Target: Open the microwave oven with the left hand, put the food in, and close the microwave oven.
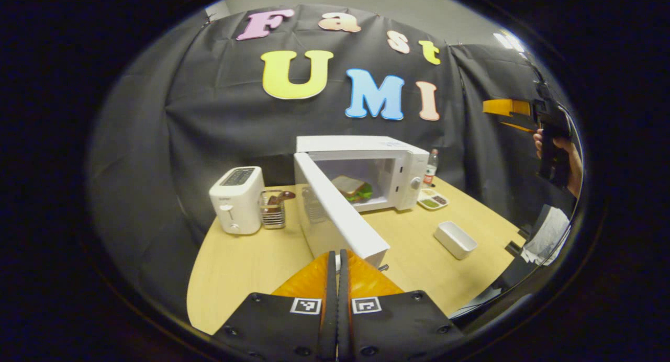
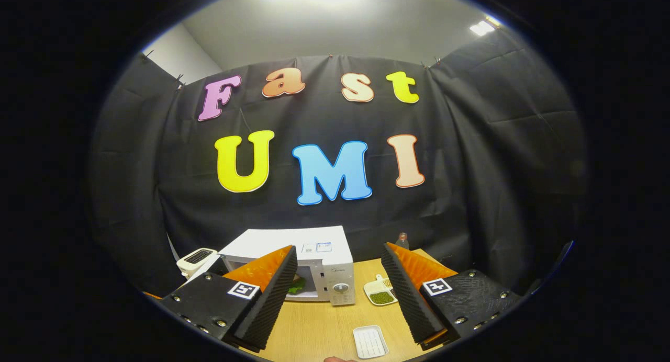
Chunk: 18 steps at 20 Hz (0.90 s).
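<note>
Left gripper [image 1: 337,262]: fingers pressed together with nothing between them, low at the near edge of the table [image 1: 246,262] — tips just at the free corner of the microwave door [image 1: 335,215]; whether they touched it could not be told.
Right gripper [image 2: 339,278]: fingers spread wide apart, holding nothing, raised above the table with the microwave's control panel [image 2: 340,283] showing between them; in the left gripper view it sat high at the far right, gripped by a hand [image 1: 557,153].
Microwave oven [image 1: 366,168]: white, at the far middle of the table, and its door stood swung wide open toward the near side.
Food [image 1: 352,188]: a sandwich with green leaves — already inside the open cavity, lying on its floor.
Toaster [image 1: 236,199]: white, left of the microwave, upright on the table.
Wire holder [image 1: 272,209]: small metal basket between the toaster and the open door, with something brown in it.
Divided dish [image 1: 432,199]: just right of the microwave, with green and darker fillings in its compartments.
White tray [image 1: 455,239]: rectangular, nearer and to the right, well apart from the microwave.
Bottle [image 1: 430,168]: at the far right behind the microwave's corner, upright.
</note>
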Each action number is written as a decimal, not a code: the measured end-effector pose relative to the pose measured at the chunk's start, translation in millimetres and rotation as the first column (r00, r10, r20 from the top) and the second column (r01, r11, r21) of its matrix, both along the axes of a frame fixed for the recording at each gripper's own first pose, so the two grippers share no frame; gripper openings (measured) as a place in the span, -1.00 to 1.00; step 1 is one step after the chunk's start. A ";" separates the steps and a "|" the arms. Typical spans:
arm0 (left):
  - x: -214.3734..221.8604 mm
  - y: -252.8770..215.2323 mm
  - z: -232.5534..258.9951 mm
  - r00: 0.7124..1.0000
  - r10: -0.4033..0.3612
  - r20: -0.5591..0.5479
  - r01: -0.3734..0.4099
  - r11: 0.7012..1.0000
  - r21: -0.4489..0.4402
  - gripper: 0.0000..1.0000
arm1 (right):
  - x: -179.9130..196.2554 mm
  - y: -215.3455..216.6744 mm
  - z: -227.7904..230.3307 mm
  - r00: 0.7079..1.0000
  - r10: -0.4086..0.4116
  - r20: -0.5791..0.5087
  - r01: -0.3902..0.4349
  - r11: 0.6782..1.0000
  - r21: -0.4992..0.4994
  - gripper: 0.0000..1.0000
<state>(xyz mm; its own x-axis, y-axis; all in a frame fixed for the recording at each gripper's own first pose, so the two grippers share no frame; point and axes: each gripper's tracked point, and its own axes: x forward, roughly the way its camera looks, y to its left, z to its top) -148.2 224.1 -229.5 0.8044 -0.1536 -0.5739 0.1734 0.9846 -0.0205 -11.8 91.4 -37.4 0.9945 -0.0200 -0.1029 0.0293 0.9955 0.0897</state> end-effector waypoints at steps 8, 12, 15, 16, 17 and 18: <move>46.0 -92.9 -4.1 0.987 -0.159 0.007 0.159 0.985 -0.058 -0.88 | 8.5 -20.6 7.2 1.000 -0.011 0.022 0.011 1.000 0.018 0.94; 72.0 -119.8 -7.7 0.987 -0.159 0.010 0.159 0.986 -0.054 -0.85 | 21.9 -32.6 9.5 0.999 0.039 0.035 -0.039 0.999 0.000 0.94; 90.8 -136.6 -17.6 0.991 -0.136 0.000 0.136 0.990 -0.042 -0.88 | 38.2 -40.6 15.5 0.995 0.086 0.045 -0.086 0.996 -0.004 0.94; 97.4 -141.4 -19.5 0.992 -0.128 -0.001 0.128 0.991 -0.034 -0.85 | 44.6 -42.4 15.2 0.993 0.104 0.046 -0.104 0.995 0.000 0.94; 106.4 -146.7 -21.4 0.993 -0.117 0.000 0.117 0.993 -0.026 -0.85 | 52.3 -45.0 14.9 0.991 0.122 0.045 -0.123 0.992 0.003 0.94; 114.6 -150.4 -22.2 0.994 -0.108 0.001 0.108 0.994 -0.018 -0.85 | 60.4 -47.4 12.9 0.989 0.141 0.042 -0.142 0.990 0.006 0.94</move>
